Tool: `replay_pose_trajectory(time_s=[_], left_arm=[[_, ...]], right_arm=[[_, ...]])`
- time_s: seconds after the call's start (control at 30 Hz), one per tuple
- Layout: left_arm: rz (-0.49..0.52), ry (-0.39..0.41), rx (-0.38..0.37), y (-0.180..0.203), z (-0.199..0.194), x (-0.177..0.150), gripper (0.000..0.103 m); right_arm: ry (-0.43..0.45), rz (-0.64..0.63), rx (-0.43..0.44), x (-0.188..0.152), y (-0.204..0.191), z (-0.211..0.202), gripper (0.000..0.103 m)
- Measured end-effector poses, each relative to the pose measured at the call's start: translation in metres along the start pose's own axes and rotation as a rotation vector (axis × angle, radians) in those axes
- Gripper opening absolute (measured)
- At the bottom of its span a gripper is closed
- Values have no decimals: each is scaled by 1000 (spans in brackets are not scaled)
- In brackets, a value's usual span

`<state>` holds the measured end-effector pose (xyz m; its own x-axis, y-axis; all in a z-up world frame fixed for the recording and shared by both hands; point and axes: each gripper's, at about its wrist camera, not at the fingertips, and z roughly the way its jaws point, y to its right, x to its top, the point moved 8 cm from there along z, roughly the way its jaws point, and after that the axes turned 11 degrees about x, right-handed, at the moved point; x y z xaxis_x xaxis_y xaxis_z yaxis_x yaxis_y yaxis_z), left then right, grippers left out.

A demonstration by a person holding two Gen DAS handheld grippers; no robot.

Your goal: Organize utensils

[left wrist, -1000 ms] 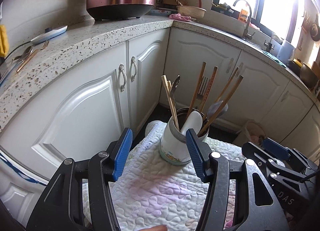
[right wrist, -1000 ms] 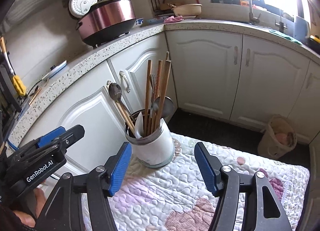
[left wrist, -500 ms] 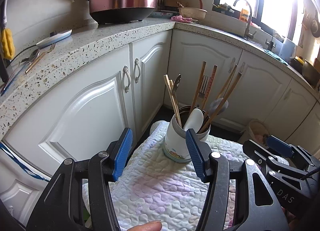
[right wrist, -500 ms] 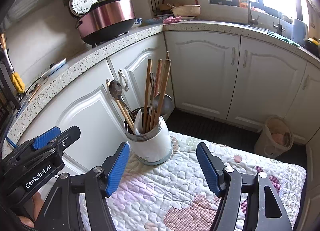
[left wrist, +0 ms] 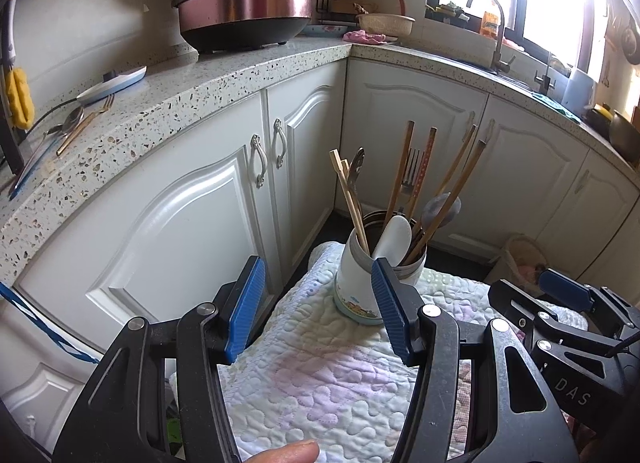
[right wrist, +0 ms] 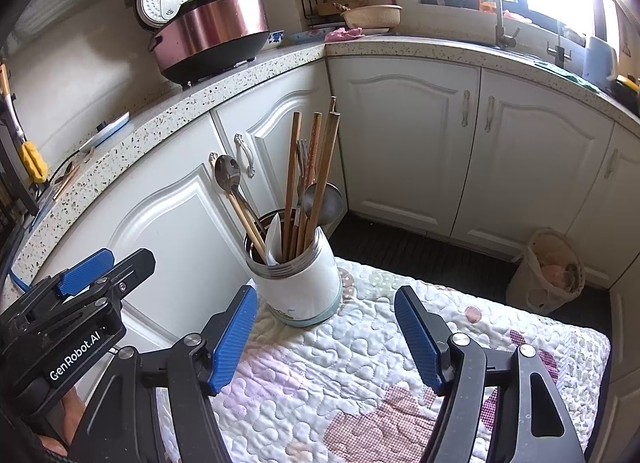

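A white utensil holder (left wrist: 356, 287) (right wrist: 304, 287) stands on a quilted cloth (left wrist: 320, 375) (right wrist: 360, 375). It holds several wooden chopsticks (left wrist: 402, 167) (right wrist: 326, 167), metal spoons (right wrist: 228, 175), a fork and a white spoon (left wrist: 394, 237). My left gripper (left wrist: 318, 309) is open and empty, a little short of the holder, and also shows in the right wrist view (right wrist: 104, 267). My right gripper (right wrist: 326, 339) is open and empty, just in front of the holder. It shows at the right of the left wrist view (left wrist: 560, 295). A spoon and fork (left wrist: 80, 121) lie on the counter at left.
A speckled counter (left wrist: 192, 91) runs along white cabinets (left wrist: 168, 231). A pink rice cooker (left wrist: 244, 7) (right wrist: 208, 35), baskets and a sink tap (left wrist: 496, 27) stand on it. A small bin (right wrist: 554, 271) sits on the dark floor at right.
Both grippers have drawn back and risen slightly, so the holder sits a bit farther away. Both stay open and empty.
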<state>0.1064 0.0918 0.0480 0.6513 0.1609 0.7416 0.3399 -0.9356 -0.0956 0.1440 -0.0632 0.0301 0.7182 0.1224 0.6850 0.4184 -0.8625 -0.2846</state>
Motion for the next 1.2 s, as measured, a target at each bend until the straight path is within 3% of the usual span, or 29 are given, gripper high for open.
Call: replay_pose_trajectory(time_s=[1.2], left_arm=[[4, -10, 47, -7, 11, -6, 55]], right_arm=[[-33, -7, -3, -2, -8, 14, 71]])
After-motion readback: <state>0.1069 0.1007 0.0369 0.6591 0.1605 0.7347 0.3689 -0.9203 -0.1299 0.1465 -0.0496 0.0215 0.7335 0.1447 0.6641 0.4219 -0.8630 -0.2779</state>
